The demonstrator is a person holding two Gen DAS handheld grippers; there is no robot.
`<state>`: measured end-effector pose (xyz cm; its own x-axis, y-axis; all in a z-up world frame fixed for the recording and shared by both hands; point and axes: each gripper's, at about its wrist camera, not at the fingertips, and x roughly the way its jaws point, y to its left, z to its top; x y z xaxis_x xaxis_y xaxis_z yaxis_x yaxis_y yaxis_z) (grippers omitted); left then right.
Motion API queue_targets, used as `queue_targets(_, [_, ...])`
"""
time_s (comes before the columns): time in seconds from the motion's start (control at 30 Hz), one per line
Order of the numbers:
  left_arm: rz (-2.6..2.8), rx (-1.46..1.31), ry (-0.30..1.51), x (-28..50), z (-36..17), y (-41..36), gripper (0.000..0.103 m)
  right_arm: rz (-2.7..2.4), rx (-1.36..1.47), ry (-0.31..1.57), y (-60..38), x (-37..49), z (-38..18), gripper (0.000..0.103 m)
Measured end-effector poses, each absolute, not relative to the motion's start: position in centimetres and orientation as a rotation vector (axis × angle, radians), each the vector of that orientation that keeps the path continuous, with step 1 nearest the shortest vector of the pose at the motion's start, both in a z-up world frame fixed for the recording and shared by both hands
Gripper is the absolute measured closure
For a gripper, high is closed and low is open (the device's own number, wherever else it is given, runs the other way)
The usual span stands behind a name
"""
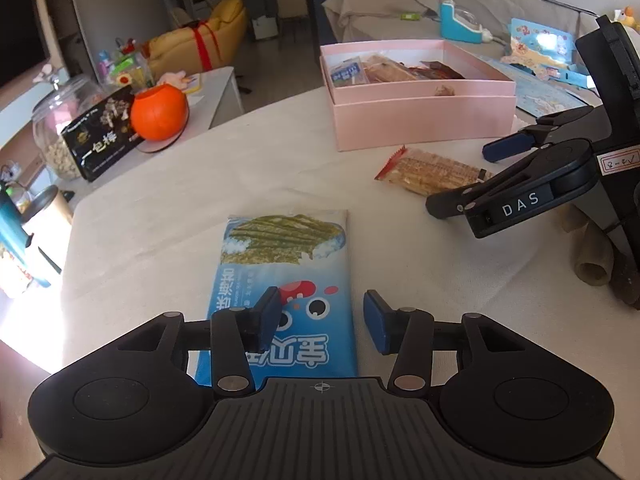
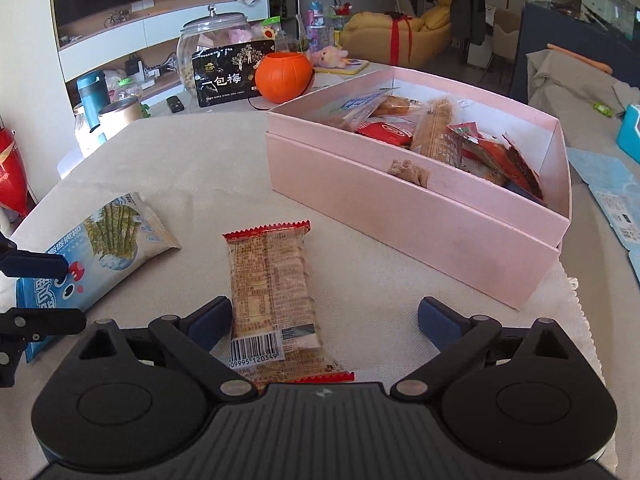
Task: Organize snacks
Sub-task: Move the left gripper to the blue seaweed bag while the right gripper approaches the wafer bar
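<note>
A blue seaweed snack packet (image 1: pixel 286 280) lies flat on the cloth-covered table. My left gripper (image 1: pixel 320 322) is open just above its near end, the left finger over the packet and the right finger just past its right edge. The packet also shows in the right wrist view (image 2: pixel 96 252). A clear cracker packet with red ends (image 2: pixel 272 300) lies between the open fingers of my right gripper (image 2: pixel 324 320), closer to the left finger. It also shows in the left wrist view (image 1: pixel 432 172). A pink box (image 2: pixel 420 216) holds several snacks.
An orange pumpkin bucket (image 2: pixel 284 76), a black snack box (image 2: pixel 228 76) and a glass jar (image 2: pixel 200 48) stand at the table's far side. A blue case (image 1: pixel 460 24) and printed sheets (image 1: pixel 540 92) lie beyond the pink box (image 1: pixel 420 120).
</note>
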<state>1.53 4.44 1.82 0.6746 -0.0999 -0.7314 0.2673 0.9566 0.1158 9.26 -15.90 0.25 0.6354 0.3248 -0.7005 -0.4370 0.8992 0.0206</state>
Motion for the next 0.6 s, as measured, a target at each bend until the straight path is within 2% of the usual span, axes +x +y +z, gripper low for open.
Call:
queue_targets(0.1, [-0.225, 0.195, 0.819, 2.1, 1.9, 4.6, 0.045, 0.434, -0.158, 0.762, -15.6, 9.1, 0.2, 0.004])
queue_targets(0.17, [-0.248, 0.192, 0.83, 2.3, 1.9, 4.5, 0.036, 0.435, -0.156, 0.76, -15.6, 9.1, 0.2, 0.003])
queue_targets(0.43, [-0.142, 0.1, 0.823, 2.3, 3.2, 8.0, 0.041, 0.438, -0.147, 0.759, -15.7, 9.1, 0.1, 0.003])
queue_targets(0.6, [-0.121, -0.054, 0.865, 3.0, 2.3, 11.1, 0.041, 0.439, -0.145, 0.758, -15.7, 9.0, 0.1, 0.003])
